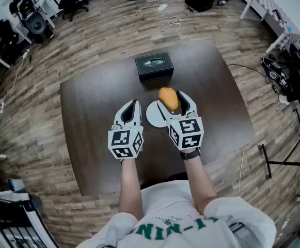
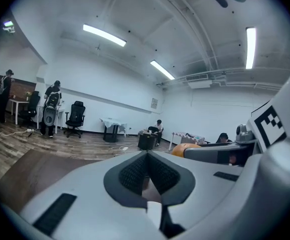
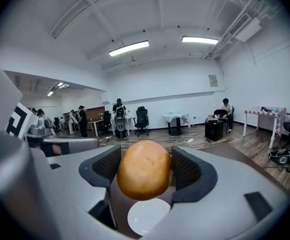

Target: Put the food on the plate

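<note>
My right gripper [image 1: 173,101] is shut on a round golden-brown piece of food [image 1: 168,98], which hangs in the air over the small white plate [image 1: 153,115] on the dark table [image 1: 93,102]. In the right gripper view the food [image 3: 144,169] fills the gap between both pads, and the plate [image 3: 148,216] lies directly below it with nothing on it. My left gripper [image 1: 130,107] hovers just left of the plate, its jaws closed together with nothing between them; its pads [image 2: 135,173] meet in the left gripper view.
A black box [image 1: 154,66] with a green label sits on the table behind the plate. Wooden floor surrounds the table, with cables, office chairs and equipment along the room's edges. People stand and sit far off by the walls.
</note>
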A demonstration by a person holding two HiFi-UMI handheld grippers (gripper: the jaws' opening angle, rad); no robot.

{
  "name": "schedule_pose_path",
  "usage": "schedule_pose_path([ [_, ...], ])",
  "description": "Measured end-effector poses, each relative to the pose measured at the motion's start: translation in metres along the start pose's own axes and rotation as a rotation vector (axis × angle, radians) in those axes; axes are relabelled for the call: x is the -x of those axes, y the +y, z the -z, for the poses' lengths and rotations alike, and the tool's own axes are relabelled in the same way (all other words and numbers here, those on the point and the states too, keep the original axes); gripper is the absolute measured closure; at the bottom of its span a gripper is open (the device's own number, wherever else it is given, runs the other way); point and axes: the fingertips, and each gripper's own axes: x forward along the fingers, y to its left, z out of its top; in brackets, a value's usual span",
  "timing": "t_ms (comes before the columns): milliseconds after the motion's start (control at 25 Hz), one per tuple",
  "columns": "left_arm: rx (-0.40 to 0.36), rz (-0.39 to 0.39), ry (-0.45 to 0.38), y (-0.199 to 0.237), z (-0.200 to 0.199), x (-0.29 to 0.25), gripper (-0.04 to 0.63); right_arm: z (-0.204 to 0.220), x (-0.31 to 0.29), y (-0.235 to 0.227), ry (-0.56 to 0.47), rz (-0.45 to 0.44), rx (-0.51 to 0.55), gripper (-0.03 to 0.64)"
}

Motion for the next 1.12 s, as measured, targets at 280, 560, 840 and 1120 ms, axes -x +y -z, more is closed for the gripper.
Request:
schedule_pose_path([
  [280,-0.011,-0.016,0.048,0.010,0.025,-0.020,0.583,0.028,-0.024,-0.010,0.060,0.003,-0.010,0.288],
  [560,0.040,-0.020,0.067,0.022,0.049,-0.035,0.583,0.058,-0.046,-0.018,0.112,-0.011,-0.072,0.288],
  [840,0.040,-0.054,0.095,0.036,0.067,-0.047,0.583,0.082,-0.066,-0.020,0.158,-0.027,-0.107,0.288],
  [1120,0.044,-0.052,0.131,0.046,0.088,-0.060,0.583,0.112,-0.086,-0.018,0.211,-0.035,-0.111,0.288],
])
